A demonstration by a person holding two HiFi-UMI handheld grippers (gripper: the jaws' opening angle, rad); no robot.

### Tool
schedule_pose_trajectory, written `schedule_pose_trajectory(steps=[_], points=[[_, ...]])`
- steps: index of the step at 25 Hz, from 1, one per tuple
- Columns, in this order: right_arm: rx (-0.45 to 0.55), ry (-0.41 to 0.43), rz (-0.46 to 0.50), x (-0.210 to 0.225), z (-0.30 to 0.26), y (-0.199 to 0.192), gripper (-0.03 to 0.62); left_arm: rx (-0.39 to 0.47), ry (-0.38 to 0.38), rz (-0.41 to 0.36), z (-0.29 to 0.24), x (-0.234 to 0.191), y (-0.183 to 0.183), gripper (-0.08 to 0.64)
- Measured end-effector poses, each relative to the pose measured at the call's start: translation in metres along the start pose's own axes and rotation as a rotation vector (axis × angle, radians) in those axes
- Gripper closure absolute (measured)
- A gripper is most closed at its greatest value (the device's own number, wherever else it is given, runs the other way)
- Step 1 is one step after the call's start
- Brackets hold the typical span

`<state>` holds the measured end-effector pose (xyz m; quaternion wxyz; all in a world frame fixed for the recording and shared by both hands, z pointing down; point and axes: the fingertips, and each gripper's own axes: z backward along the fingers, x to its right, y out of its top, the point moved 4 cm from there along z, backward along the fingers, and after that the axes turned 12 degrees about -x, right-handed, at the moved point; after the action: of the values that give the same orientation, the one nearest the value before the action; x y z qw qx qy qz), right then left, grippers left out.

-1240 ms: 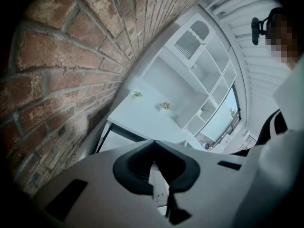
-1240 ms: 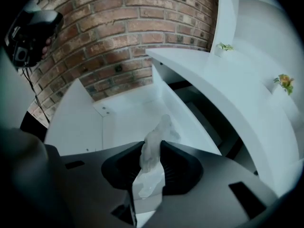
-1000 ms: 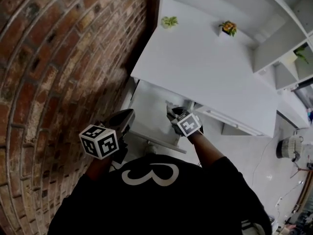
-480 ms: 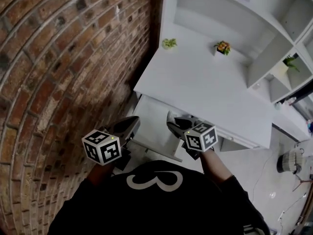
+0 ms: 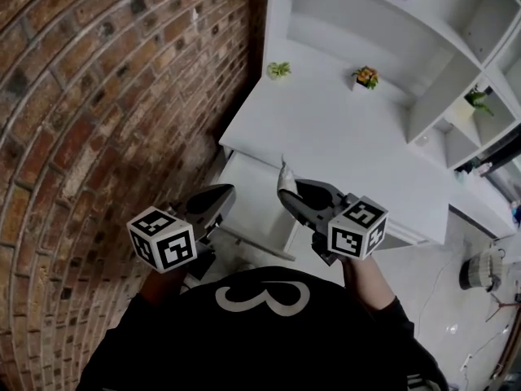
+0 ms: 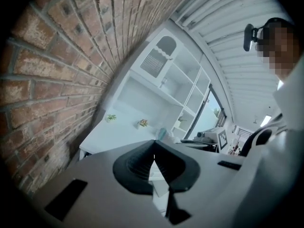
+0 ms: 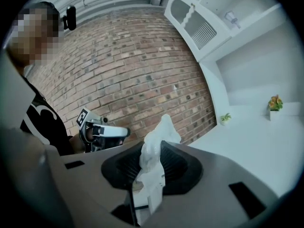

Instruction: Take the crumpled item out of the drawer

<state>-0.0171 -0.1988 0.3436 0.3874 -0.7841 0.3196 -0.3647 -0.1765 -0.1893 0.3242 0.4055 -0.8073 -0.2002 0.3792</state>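
A crumpled white item [image 7: 155,148] is pinched between the jaws of my right gripper [image 7: 153,161], its top sticking up past the fingertips. In the head view that gripper [image 5: 288,195] hangs with the white item [image 5: 283,172] over the near edge of the white desk [image 5: 342,145], above the open white drawer [image 5: 247,187]. My left gripper [image 5: 216,204] hovers to the left of the drawer, close to the brick wall. Its jaws meet at the tips with nothing between them [image 6: 154,152]. In the right gripper view the left gripper [image 7: 108,132] shows against the bricks.
A brick wall [image 5: 98,96] runs along the left. Two small potted plants [image 5: 278,70] [image 5: 365,77] stand at the back of the desk. White shelves [image 5: 456,96] rise on the right. A round object [image 5: 479,267] and cables lie on the floor at far right.
Both grippers have risen. The right one has come up out of the drawer with the crumpled item and now sits at desk-edge height; the left one rose less.
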Motion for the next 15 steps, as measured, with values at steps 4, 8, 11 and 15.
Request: schedule_pose_trajectory(steps=[4, 8, 11, 15], points=[[0.072, 0.007, 0.032, -0.010, 0.022, 0.014, 0.485, 0.029, -0.013, -0.030, 0.003, 0.019, 0.009, 0.557], [0.120, 0.001, 0.038, -0.012, 0.040, 0.020, 0.485, 0.045, -0.022, -0.057, 0.001, 0.036, 0.016, 0.557], [0.146, 0.008, 0.071, -0.017, 0.051, 0.024, 0.486, 0.052, -0.029, -0.068, -0.001, 0.044, 0.019, 0.557], [0.169, 0.020, 0.078, -0.019, 0.062, 0.026, 0.486, 0.051, -0.035, -0.077, -0.007, 0.053, 0.020, 0.557]])
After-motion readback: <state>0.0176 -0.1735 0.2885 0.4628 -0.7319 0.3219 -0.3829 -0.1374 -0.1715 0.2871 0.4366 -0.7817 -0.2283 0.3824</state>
